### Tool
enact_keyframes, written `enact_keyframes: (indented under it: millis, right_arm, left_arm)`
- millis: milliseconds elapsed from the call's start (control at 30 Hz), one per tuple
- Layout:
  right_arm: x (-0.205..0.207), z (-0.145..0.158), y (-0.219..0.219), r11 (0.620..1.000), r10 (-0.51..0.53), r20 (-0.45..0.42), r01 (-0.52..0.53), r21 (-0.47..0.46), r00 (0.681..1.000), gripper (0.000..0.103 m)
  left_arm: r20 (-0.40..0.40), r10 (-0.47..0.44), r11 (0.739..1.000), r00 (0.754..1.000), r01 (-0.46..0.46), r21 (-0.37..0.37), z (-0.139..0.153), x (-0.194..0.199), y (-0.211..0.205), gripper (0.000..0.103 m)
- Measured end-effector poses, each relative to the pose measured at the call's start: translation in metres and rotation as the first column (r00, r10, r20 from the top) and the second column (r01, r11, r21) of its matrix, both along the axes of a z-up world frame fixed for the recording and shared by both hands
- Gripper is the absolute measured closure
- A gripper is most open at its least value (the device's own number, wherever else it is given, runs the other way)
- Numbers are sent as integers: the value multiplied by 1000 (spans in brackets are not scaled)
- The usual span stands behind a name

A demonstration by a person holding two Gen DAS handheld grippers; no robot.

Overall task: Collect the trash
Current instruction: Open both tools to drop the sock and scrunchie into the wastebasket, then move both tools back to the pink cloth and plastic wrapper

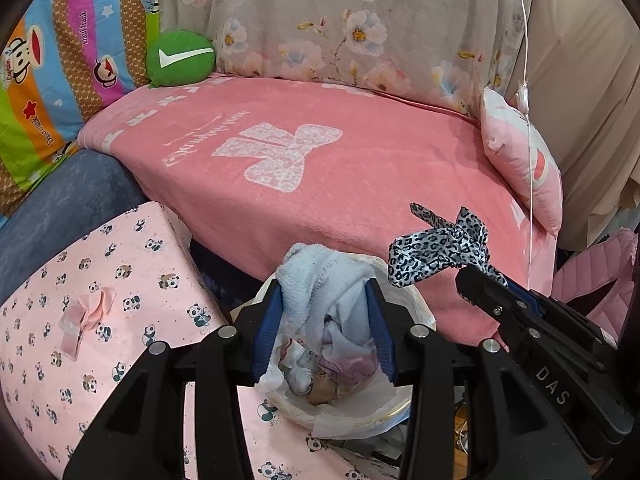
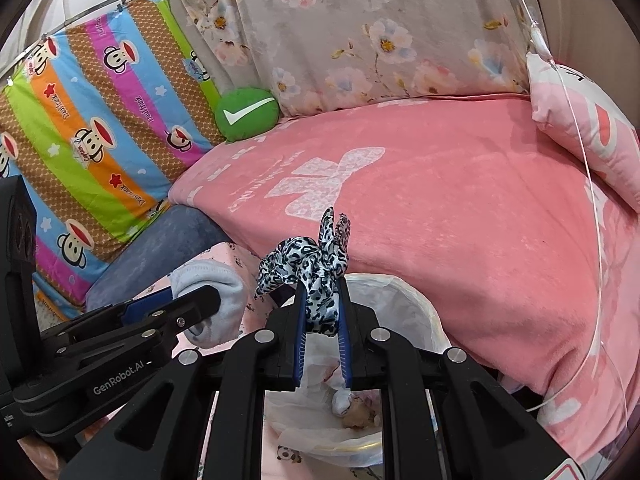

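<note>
Left wrist: left gripper fingers parted, sock loose between them over the bin. Right gripper clenched on scrunchie.

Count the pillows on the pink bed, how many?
2. A green pillow sits at the bed's far left corner, and a pink pillow leans at the right edge. More could be hidden outside the pictures.

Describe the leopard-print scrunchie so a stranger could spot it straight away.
Find the pink blanket covering the sofa, then the white-lined trash bin at its front edge. Just above the bin, the right tongs pinch the leopard-print scrunchie. It is shiny black, grey and white with two knotted ears, unlike the plain pale blue sock between the left tongs beside it.
</note>
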State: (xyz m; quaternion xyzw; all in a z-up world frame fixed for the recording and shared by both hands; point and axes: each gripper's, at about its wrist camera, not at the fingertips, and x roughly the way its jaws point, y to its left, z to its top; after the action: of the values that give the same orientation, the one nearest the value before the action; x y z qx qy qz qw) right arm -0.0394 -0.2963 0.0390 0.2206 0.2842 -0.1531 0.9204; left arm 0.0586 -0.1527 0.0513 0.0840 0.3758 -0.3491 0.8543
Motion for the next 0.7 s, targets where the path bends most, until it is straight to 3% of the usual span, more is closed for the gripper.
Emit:
enact_keyframes:
  millis: [133, 700]
  right_arm:
    - [0, -2, -1, 1000, -11, -1, 11, -2, 1000, 83]
    - [5, 0, 3, 1000, 0, 4, 0, -18, 1000, 75]
  left_arm:
    - [19, 31, 1000, 999, -31, -6, 2, 1, 1, 34]
    - [12, 89, 996, 996, -88, -21, 1, 10, 20, 32]
